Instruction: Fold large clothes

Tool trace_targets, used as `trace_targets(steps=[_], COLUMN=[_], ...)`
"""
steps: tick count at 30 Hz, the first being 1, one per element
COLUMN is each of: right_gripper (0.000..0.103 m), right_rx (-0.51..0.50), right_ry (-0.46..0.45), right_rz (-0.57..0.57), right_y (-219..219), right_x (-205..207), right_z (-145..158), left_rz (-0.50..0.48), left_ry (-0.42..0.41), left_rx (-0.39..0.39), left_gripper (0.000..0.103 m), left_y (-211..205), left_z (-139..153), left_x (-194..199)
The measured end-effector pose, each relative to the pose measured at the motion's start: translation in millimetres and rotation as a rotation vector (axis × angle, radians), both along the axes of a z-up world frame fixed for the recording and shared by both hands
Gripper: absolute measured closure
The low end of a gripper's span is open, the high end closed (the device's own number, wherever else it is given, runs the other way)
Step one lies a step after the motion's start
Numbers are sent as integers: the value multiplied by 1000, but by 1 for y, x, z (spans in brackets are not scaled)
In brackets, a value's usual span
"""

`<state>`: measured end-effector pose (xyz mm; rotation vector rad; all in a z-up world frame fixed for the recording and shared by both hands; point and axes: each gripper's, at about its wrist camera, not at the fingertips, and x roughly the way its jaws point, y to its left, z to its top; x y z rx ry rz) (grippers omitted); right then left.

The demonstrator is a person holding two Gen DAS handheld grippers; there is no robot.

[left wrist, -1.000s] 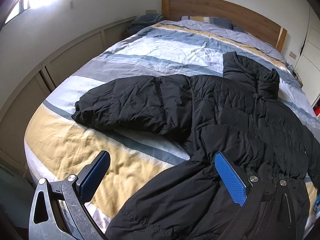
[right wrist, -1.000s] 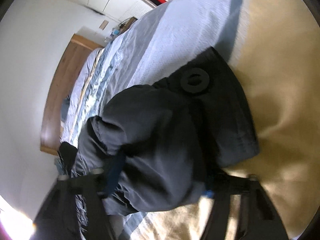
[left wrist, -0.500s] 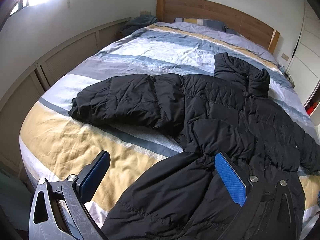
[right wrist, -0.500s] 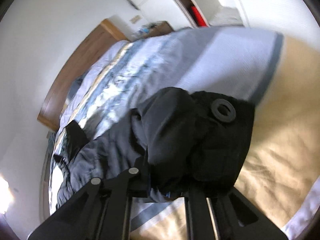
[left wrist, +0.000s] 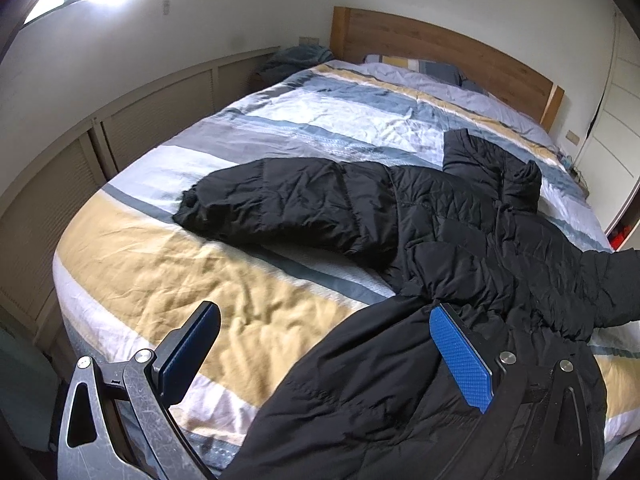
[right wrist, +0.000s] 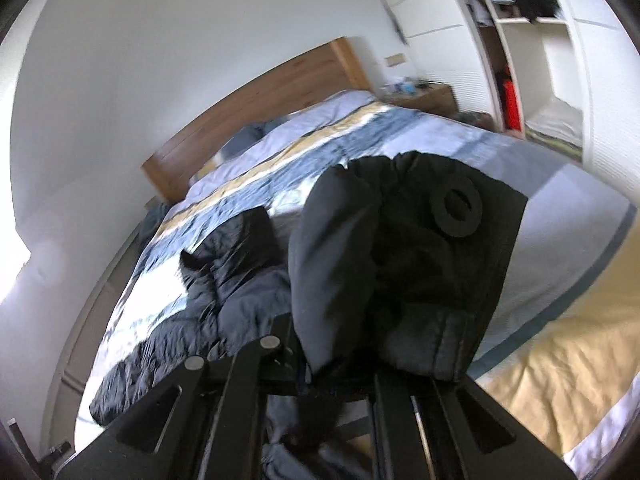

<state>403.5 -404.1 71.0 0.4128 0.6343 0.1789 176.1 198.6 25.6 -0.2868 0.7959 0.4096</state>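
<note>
A large black puffer jacket [left wrist: 460, 240] lies spread on the striped bed [left wrist: 200, 272], one sleeve [left wrist: 280, 204] stretched to the left, hood toward the headboard. My left gripper [left wrist: 324, 356] is open and empty above the jacket's lower hem near the bed's foot, blue pads [left wrist: 460, 360] wide apart. My right gripper [right wrist: 336, 368] is shut on the jacket's other sleeve cuff [right wrist: 400, 264], lifted off the bed; its fingertips are hidden by the fabric. The rest of the jacket [right wrist: 224, 280] lies behind on the bed.
A wooden headboard [left wrist: 440, 48] and pillows stand at the far end. Low louvred cabinets [left wrist: 120, 128] run along the left wall. An open wardrobe [right wrist: 520, 60] and a nightstand [right wrist: 424, 98] stand to the right of the bed.
The right gripper has lifted and swung the sleeve cuff upward, from lying on the bed to raised. The left gripper has drawn back a little, still open.
</note>
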Motion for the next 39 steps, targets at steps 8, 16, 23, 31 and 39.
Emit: trace_targets(steps=[8,16,23,31,39], right_gripper=[96,96,95,91,65], right_rx=[-126,-275,-410,-459,-393], right_ry=[2,72,138,199,216], right_rz=[166,329,423,424,487], right_y=[80,165,212,228,236], right_x=[-29,-51,-68,-68,-81], right_z=[-5,-44,-84,-109,-119], left_rz=[28,32,80,116,97], left_ry=[-65,-104,-125,-110,-57], left_rx=[10,-3,-7,11,25], left_gripper=[1,1,1,1,0], left_y=[8,9,25,32,17], left_z=[20,30,34,39,44], left_x=[-29,-50,-67,-75,-63])
